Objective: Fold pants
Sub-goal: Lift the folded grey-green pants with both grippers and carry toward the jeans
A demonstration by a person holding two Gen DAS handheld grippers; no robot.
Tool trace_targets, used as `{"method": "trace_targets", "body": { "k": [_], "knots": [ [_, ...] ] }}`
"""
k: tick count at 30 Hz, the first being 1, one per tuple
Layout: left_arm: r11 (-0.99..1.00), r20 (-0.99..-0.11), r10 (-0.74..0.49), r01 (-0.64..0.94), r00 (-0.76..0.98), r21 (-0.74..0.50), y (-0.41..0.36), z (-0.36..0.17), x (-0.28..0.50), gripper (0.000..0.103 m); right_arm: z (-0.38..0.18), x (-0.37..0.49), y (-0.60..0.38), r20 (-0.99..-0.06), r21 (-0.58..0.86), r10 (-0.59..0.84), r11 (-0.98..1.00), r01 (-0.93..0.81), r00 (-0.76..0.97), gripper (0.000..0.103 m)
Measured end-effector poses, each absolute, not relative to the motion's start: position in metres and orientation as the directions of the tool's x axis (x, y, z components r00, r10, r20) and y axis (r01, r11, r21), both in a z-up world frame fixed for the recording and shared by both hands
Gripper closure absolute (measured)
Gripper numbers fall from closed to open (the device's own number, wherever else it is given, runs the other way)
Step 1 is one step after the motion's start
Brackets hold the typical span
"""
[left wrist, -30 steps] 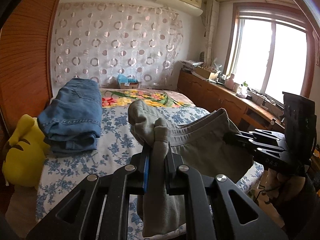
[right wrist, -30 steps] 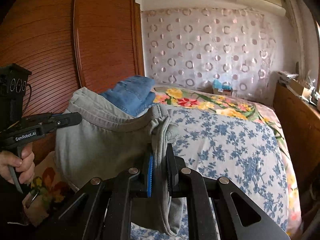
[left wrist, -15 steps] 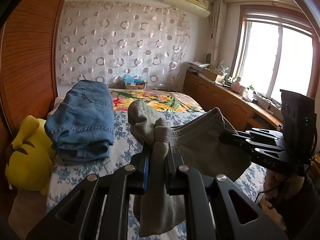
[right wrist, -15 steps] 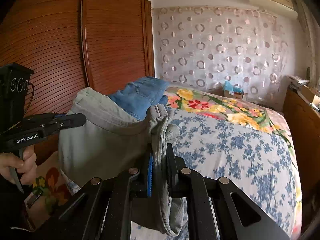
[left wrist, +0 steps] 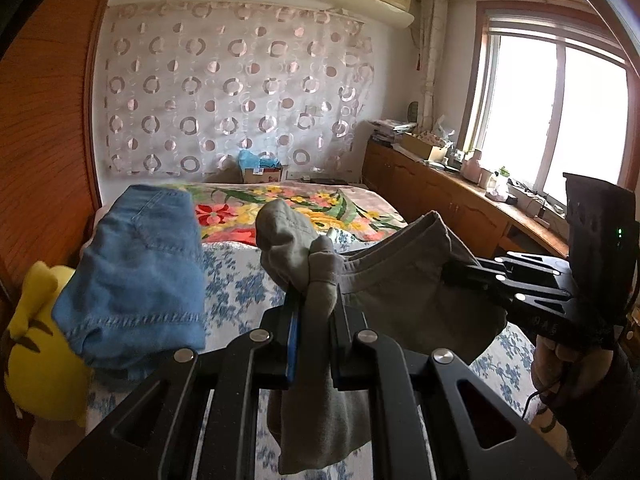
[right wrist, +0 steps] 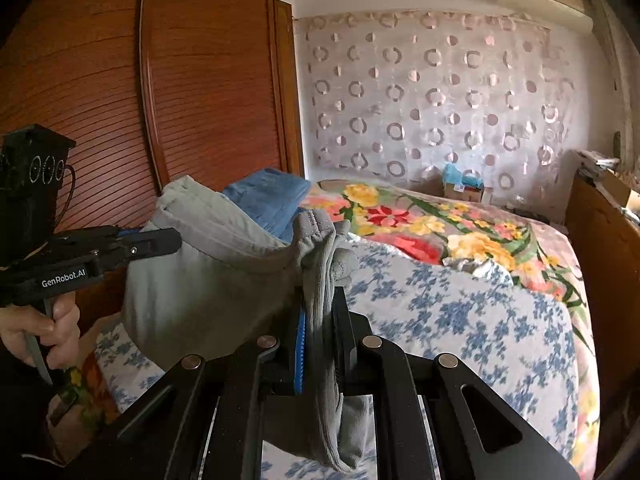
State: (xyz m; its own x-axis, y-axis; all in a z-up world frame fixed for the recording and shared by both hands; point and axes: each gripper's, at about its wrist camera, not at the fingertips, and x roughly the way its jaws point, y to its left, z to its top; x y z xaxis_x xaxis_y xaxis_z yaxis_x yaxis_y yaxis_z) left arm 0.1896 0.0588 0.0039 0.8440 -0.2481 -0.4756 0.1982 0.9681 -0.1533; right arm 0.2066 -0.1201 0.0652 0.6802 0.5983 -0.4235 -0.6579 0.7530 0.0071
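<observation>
The left gripper [left wrist: 314, 316] is clenched on a bunched corner of the grey pants [left wrist: 404, 280], the cloth squeezed between its two jaws and spilling out above and below them. The right gripper [right wrist: 320, 320] is likewise clamped on another gathered corner of the same pants [right wrist: 208, 280], so the garment hangs stretched between the two, held up in the air over the near end of the bed [right wrist: 460, 308]. In the left wrist view the right gripper [left wrist: 452, 276] shows off to the right with a hand [left wrist: 560, 364] around its handle; in the right wrist view the left gripper [right wrist: 168, 240] shows off to the left, also gripped by a hand [right wrist: 44, 328]. Ahead and left of the left gripper a folded pair of blue jeans [left wrist: 140, 276] lies on the bed, with a yellow plush toy [left wrist: 36, 352] just beside it further left. Beyond both grippers a flowered blanket [right wrist: 440, 224] covers the far part of the bed.
</observation>
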Motion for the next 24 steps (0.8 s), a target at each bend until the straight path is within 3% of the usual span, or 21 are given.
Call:
{"method": "trace_targets", "body": {
  "k": [24],
  "knots": [
    [0.987,-0.397,-0.148,0.109,0.906,-0.118,0.11,0.042,0.217,0.09,0.098,0.283,-0.057,-0.371,-0.082,0.659,0.679,-0.73,0.654,0.092]
  ]
}}
